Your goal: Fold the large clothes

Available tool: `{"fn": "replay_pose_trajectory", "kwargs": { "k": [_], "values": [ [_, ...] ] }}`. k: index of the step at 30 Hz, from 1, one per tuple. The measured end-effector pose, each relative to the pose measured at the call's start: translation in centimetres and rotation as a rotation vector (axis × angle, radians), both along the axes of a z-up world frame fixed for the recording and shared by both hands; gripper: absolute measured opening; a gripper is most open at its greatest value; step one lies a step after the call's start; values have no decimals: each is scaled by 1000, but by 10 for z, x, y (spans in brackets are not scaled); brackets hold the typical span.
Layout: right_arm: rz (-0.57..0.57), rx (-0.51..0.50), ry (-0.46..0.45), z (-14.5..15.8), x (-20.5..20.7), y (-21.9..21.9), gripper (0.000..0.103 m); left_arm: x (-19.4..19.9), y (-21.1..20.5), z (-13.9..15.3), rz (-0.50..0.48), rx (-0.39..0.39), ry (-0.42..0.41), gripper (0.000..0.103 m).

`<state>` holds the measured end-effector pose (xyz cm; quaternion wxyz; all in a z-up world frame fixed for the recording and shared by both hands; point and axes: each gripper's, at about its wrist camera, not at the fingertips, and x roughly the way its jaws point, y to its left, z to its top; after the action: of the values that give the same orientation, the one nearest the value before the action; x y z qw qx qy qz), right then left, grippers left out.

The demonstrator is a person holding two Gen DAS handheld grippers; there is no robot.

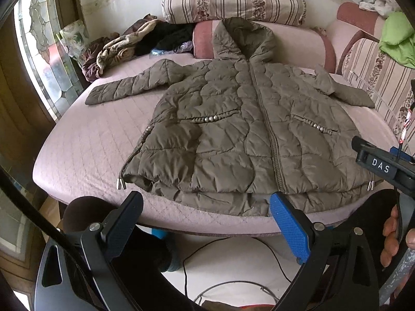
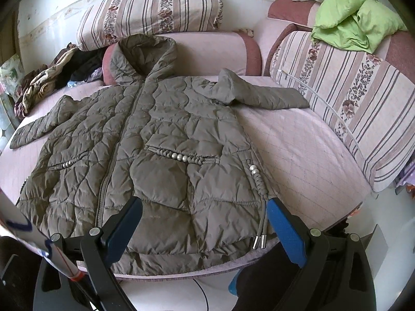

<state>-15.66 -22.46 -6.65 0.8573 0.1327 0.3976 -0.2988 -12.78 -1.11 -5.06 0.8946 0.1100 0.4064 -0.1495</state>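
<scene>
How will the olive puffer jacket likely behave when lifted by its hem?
The jacket is likely floppy, since its quilted padding lies wrinkled. It may be light for its bulk. The smooth, slightly shiny shell could slip between fingers.

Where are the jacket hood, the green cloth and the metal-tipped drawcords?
jacket hood point(image 2: 144, 51): right wrist view, on the hood's quilted inside.
green cloth point(image 2: 355, 23): right wrist view, middle of the crumpled heap on the sofa arm.
metal-tipped drawcords point(image 2: 259, 241): right wrist view, on the metal tips at the hem.
</scene>
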Motion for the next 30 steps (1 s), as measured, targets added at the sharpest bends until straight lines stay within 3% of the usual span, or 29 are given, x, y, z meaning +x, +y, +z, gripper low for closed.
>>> {"fn": "replay_pose_trajectory", "kwargs": {
  "k": [6, 19, 30],
  "values": [
    [12, 15, 10, -3, 1, 1, 99, 11, 9, 6, 59, -2, -30, 98],
    [28, 32, 54, -16, 12, -1, 99, 49, 17, 14, 142, 90, -91, 98],
    [58, 8, 106, -23, 29, 5, 99, 80, 33, 6, 201, 117, -55, 98]
  ]
}}
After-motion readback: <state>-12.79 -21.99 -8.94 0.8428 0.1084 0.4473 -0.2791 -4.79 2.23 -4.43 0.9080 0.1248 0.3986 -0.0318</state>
